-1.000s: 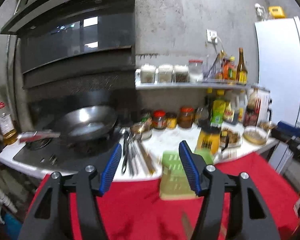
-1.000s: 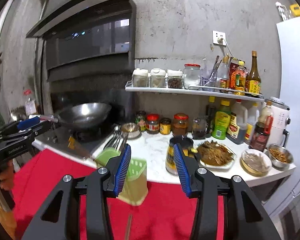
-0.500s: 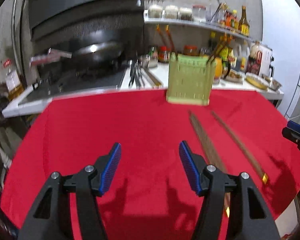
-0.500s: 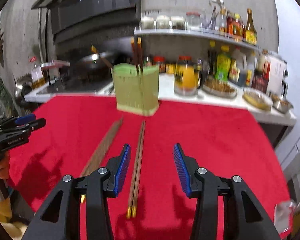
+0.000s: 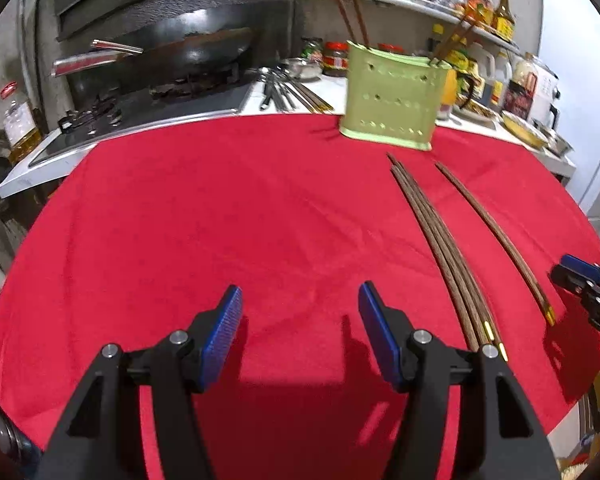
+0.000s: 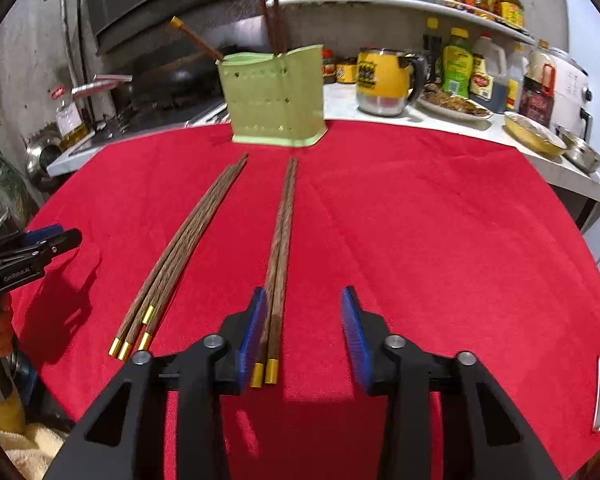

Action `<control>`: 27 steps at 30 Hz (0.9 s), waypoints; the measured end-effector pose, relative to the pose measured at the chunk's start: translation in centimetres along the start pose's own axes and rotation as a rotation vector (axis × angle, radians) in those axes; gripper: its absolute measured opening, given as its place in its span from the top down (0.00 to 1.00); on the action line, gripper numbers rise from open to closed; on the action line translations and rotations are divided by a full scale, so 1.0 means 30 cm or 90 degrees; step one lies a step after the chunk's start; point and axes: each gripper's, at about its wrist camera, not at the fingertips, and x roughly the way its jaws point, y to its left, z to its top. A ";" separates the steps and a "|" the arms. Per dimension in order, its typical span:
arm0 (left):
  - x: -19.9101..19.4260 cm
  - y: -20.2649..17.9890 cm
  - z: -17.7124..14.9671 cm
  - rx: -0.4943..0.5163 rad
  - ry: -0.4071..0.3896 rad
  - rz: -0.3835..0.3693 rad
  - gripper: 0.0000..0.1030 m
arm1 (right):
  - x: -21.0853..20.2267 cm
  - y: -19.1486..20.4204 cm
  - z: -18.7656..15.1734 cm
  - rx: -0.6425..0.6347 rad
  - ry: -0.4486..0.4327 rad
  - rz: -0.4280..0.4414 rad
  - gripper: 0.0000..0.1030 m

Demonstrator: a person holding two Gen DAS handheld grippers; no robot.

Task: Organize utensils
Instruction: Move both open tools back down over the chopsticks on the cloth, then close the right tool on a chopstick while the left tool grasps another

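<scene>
A pale green utensil holder [image 6: 276, 100] [image 5: 394, 100] stands at the far edge of the red cloth [image 6: 420, 220], with a few chopsticks upright in it. A pair of brown chopsticks [image 6: 282, 236] [image 5: 496, 236] lies between the jaws of my right gripper [image 6: 304, 336], close against its left pad. Those jaws are closing; the right pad stands apart from the pair. A bundle of three chopsticks [image 6: 180, 248] [image 5: 440, 240] lies to the left of it. My left gripper [image 5: 300, 332] hovers open over bare cloth, nothing between its fingers.
Behind the cloth runs a white counter with a yellow mug [image 6: 384, 80], bottles, jars and dishes of food. A wok [image 5: 196, 52] sits on the stove at the far left. Spoons and chopsticks [image 5: 284, 92] lie on the counter.
Both grippers have dropped and tilted down from facing the kitchen wall to low over the red cloth. The right jaws have narrowed around the chopstick pair.
</scene>
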 end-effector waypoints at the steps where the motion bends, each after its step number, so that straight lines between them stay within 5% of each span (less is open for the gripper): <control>1: 0.007 -0.010 -0.003 0.005 0.007 -0.005 0.42 | 0.005 0.001 0.000 0.000 0.005 0.004 0.72; 7: 0.031 -0.052 -0.012 0.020 0.026 -0.028 0.42 | 0.030 0.007 0.008 -0.009 0.020 0.020 0.89; 20: 0.037 -0.083 0.000 0.022 0.031 -0.047 0.42 | 0.097 0.017 0.033 -0.029 0.049 0.023 0.89; 27: 0.047 -0.127 0.018 0.027 0.035 -0.109 0.46 | 0.100 -0.028 0.034 0.001 0.041 -0.012 0.93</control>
